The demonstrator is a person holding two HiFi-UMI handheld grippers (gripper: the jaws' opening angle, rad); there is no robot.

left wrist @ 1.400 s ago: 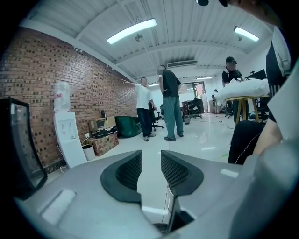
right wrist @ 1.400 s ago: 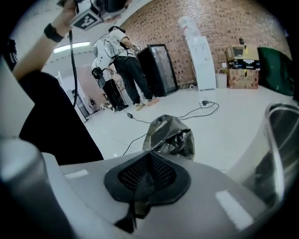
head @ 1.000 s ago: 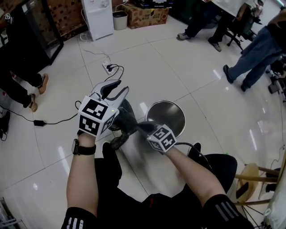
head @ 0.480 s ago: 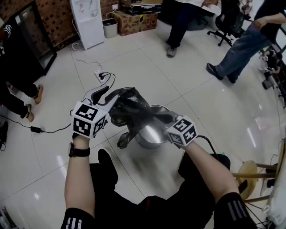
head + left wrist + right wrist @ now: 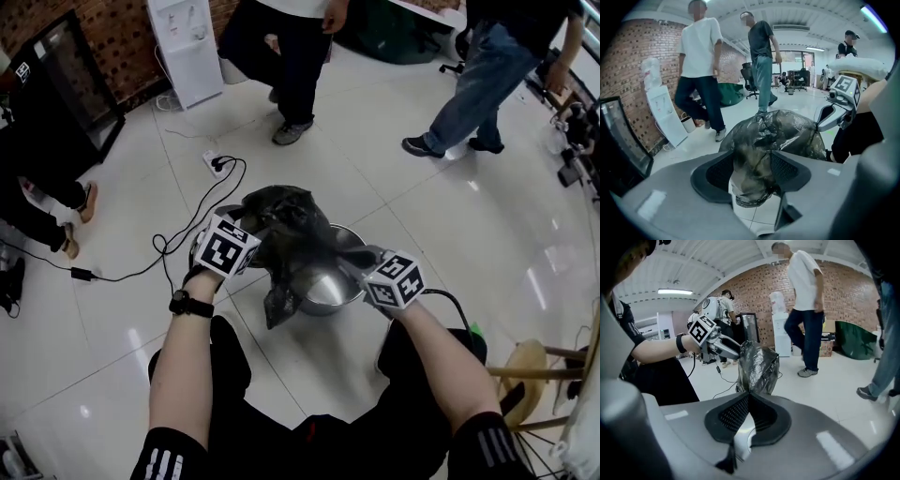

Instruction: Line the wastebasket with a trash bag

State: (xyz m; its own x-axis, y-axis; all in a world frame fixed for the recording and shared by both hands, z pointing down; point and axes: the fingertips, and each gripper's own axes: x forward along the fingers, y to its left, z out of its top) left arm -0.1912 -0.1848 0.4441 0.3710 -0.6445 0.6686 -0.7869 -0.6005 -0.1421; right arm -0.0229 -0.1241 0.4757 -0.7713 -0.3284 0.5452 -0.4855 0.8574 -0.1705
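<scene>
A black trash bag (image 5: 286,223) hangs crumpled over the round steel wastebasket (image 5: 330,283) on the tiled floor. My right gripper (image 5: 354,255) is shut on the bag's film, which rises from its closed tips in the right gripper view (image 5: 757,365). My left gripper (image 5: 251,225) is at the bag's left side. Its jaws have just been opening and now stand wide, with a loose fold of the bag (image 5: 780,133) hanging between the pads (image 5: 723,171). The basket's far rim is hidden behind the bag.
A power strip with a black cable (image 5: 219,163) lies on the floor beyond the basket. Two people (image 5: 292,56) (image 5: 473,80) walk past at the back. A white dispenser (image 5: 183,37) stands by the brick wall, and a wooden stool (image 5: 527,375) is at the right.
Both grippers carried the bag from beside the basket to over it, and it spread out. The left gripper came down and its jaws widened. People walked across the background.
</scene>
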